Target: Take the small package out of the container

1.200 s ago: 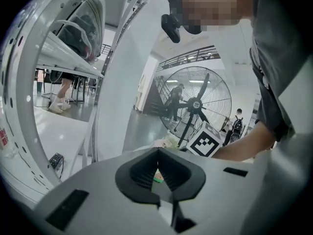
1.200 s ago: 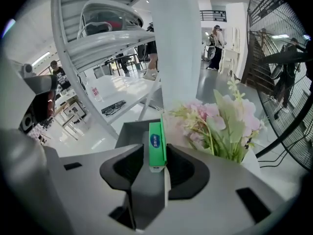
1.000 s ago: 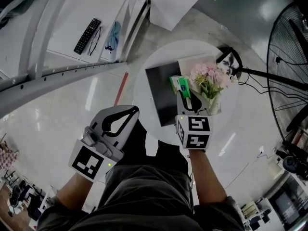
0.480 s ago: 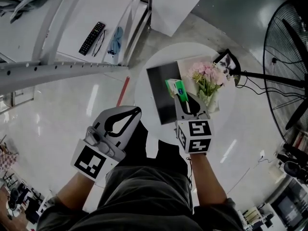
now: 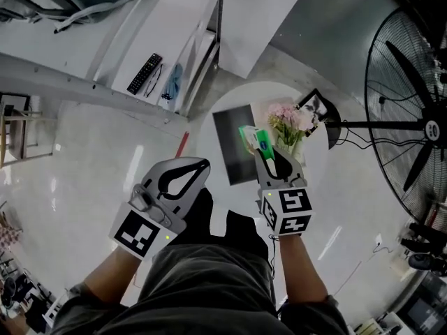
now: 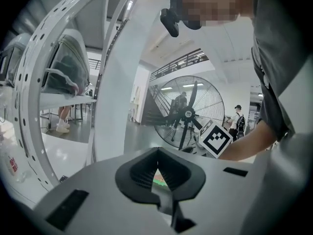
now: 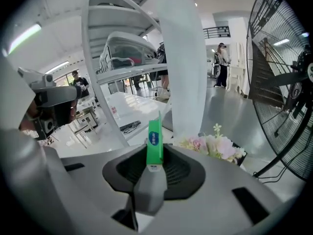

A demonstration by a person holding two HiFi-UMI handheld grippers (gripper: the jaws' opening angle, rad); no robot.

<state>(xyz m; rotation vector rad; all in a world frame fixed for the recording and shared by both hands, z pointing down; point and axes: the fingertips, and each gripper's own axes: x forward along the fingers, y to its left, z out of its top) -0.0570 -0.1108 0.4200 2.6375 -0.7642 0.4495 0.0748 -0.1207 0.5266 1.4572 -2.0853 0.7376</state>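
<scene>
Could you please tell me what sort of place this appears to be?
Probably a large indoor workshop or lab hall: a tall industrial pedestal fan, a white metal shelving rack, and a small round table on a polished floor.

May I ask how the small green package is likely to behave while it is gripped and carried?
The green package stands straight above the right gripper, pinched only at its lower end, so it is probably stiff and light. Being thin and held by one end, it might pivot or slip if swung quickly.
</scene>
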